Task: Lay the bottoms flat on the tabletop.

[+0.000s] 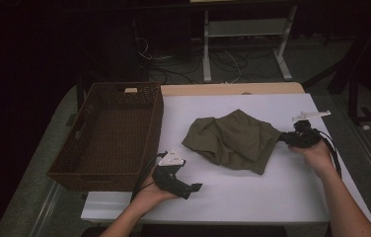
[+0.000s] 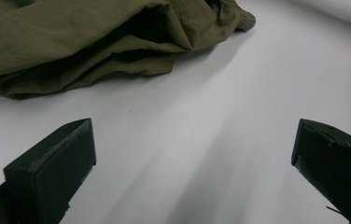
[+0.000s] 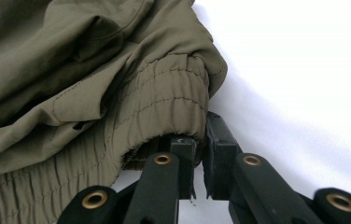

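An olive-green garment (image 1: 233, 139) lies crumpled in the middle of the white table (image 1: 252, 192). My right gripper (image 1: 284, 138) is at its right edge, shut on the gathered elastic band (image 3: 173, 100) of the garment (image 3: 71, 70). My left gripper (image 1: 196, 187) rests low near the front left of the table, pointing right, its jaws wide apart with nothing between them. In the left gripper view the garment (image 2: 94, 42) lies ahead and to the left, apart from the fingers (image 2: 52, 168).
A dark brown wicker basket (image 1: 82, 168) stands empty at the table's left edge. A small white part (image 1: 312, 115) lies at the far right of the table. Cables and a stand's legs are on the floor beyond.
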Action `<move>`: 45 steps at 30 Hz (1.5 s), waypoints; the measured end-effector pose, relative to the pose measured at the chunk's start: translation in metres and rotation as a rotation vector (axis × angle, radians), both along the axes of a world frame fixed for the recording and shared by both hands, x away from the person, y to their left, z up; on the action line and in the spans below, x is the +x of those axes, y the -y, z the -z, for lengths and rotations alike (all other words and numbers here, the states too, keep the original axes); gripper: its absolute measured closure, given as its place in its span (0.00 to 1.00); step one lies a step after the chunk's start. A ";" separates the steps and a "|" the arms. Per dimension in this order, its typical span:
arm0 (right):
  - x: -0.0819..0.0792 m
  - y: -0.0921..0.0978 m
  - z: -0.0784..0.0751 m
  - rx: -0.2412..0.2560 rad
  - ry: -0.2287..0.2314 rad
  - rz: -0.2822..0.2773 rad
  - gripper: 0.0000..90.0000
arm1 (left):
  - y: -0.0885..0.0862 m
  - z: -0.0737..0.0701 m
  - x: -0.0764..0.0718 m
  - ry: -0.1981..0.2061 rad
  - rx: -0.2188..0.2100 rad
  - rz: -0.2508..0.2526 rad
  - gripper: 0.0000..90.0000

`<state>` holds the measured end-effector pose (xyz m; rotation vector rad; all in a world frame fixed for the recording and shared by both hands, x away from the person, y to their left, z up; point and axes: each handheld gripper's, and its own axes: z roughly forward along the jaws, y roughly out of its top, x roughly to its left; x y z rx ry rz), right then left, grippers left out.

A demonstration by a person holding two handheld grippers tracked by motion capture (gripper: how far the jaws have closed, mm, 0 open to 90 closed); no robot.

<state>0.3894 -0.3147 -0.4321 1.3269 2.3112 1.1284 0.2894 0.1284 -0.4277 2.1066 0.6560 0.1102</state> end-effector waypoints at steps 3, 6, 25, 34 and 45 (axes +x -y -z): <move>0.002 0.004 0.002 0.001 -0.003 0.013 0.93 | -0.001 0.000 0.000 0.002 0.003 -0.007 0.00; 0.002 0.008 0.005 -0.006 -0.009 0.026 0.93 | -0.001 0.001 0.001 -0.004 0.007 -0.004 0.00; -0.039 0.019 -0.016 -0.028 0.025 0.032 0.53 | 0.001 0.002 0.001 -0.018 0.016 0.010 0.00; -0.053 0.003 -0.025 0.029 0.038 -0.060 0.49 | 0.001 0.002 0.001 -0.024 0.008 0.012 0.00; -0.062 -0.024 -0.022 0.039 0.004 -0.172 0.47 | 0.001 0.002 0.002 -0.027 0.007 0.016 0.00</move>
